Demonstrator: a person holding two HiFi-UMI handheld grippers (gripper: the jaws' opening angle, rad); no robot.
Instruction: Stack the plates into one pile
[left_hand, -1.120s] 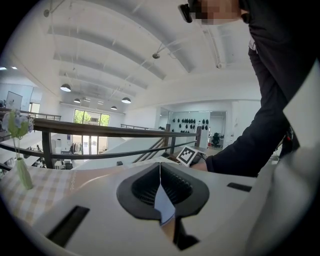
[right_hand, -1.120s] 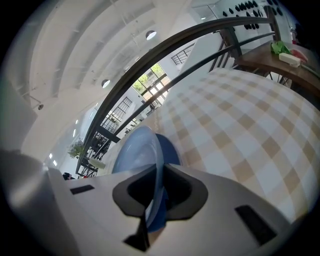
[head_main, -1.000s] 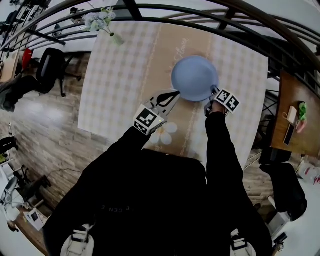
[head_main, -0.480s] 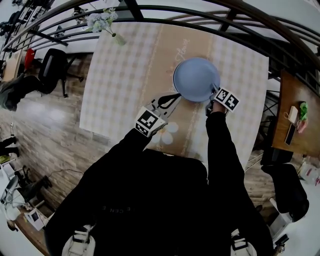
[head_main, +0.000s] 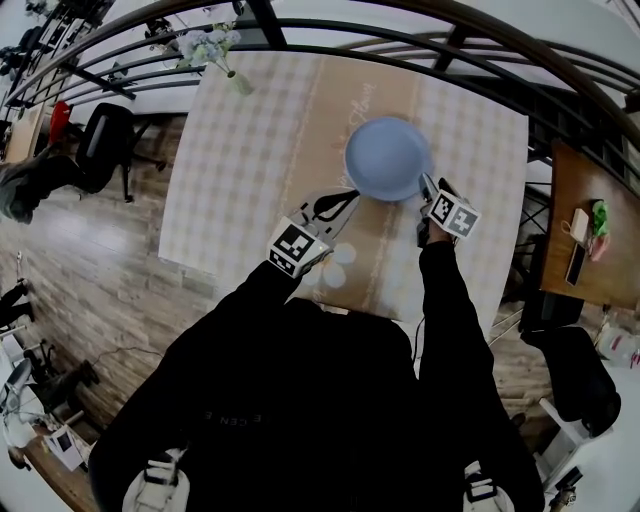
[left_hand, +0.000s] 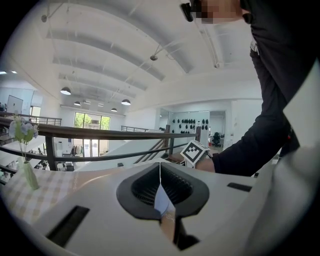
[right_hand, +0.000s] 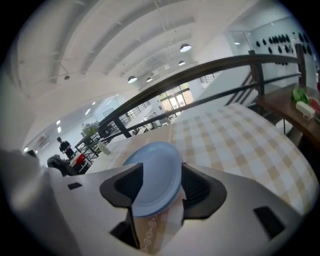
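Note:
A light blue plate (head_main: 388, 158) lies on the checked table (head_main: 250, 150), with a second rim showing just under its near edge in the right gripper view. My right gripper (head_main: 427, 187) hovers at the plate's right near edge. Its jaws have just been opening and now stand wide, and the plate (right_hand: 152, 177) shows in the gap between them with neither pad pressing on it. My left gripper (head_main: 341, 200) is at the plate's left near edge, apart from it. In the left gripper view its fingertips meet, so the left gripper (left_hand: 160, 172) is shut on nothing.
A vase of pale flowers (head_main: 215, 50) stands at the table's far left corner. A dark railing (head_main: 450, 40) runs behind the table. To the right is a wooden side table (head_main: 585, 240) with small items, and a black chair (head_main: 100, 135) stands off to the left.
The right gripper has lifted a little off the plate's rim and rolled. The plate stays flat on the table. The left gripper has shifted only slightly.

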